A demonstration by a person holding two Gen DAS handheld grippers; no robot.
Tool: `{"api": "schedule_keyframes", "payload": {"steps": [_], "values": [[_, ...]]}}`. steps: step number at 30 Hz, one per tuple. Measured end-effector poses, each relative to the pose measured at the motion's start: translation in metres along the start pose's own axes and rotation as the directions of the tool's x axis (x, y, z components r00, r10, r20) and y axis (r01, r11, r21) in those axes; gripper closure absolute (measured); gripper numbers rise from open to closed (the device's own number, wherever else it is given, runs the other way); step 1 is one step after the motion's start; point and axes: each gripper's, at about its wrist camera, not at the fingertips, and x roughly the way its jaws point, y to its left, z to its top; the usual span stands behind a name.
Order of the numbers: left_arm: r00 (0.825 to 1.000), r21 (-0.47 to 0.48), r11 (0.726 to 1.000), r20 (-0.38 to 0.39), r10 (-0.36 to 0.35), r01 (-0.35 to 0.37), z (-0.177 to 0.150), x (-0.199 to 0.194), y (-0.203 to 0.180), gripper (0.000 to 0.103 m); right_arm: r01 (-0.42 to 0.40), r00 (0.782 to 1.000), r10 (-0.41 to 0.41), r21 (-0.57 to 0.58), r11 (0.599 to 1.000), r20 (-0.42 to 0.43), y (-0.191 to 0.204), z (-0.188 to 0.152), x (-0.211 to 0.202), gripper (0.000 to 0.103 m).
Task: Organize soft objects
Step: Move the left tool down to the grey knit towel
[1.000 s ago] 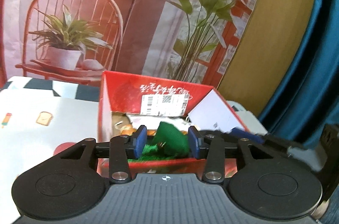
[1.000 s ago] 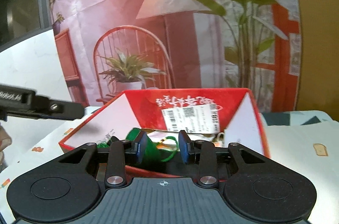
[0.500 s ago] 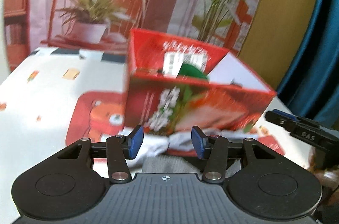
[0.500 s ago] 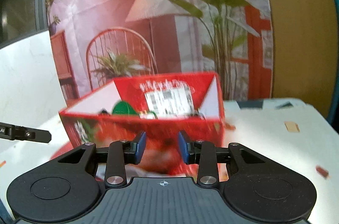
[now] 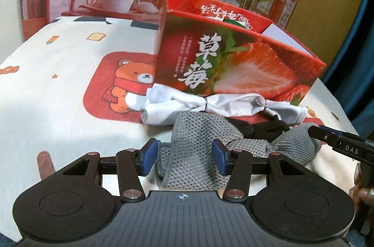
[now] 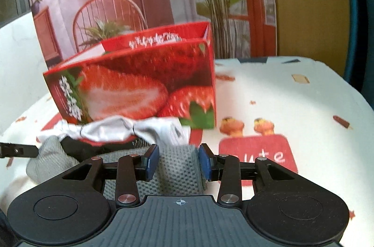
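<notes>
Grey knit cloth [image 5: 194,148] fills the foreground of the left wrist view, lying crumpled on a cream tablecloth [image 5: 46,88] printed with a bear on a red patch. Our left gripper [image 5: 184,157] hangs low over this cloth with its blue-padded fingers [image 5: 149,155] spread apart, one on each side of a raised fold, not pressing it. Just beyond the knit lies a white cloth [image 5: 210,104] tied off in bunches, and a black cloth [image 5: 264,127] sits between the two. Behind them stands a red strawberry box [image 5: 233,64], its top open, with something green [image 5: 231,21] barely showing over the rim. At the far right edge, the tip of our right gripper [image 5: 339,146] reaches in beside the knit cloth.

From the right wrist view, somewhat blurred, our right gripper [image 6: 178,161] also sits over the knit cloth [image 6: 180,167], fingers [image 6: 152,161] apart and bracketing a band of it without squeezing. The white cloth [image 6: 116,128] stretches across just ahead, touching the foot of the box [image 6: 140,88]. The black cloth [image 6: 77,145] shows to the left, under the white one. A thin dark bar at the far left edge is our left gripper [image 6: 16,150]. The tablecloth [image 6: 292,106] runs off to the right.
</notes>
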Motion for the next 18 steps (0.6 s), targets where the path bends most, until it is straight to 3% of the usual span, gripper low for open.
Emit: {"api": "schedule_keyframes", "payload": {"steps": [18], "values": [[0.999,-0.007,1.000,-0.051,0.007,-0.007,-0.010,0.012,0.003,0.050,0.015,0.998,-0.014,0.008,1.000,-0.060,-0.001,-0.007,0.014,0.059]]}}
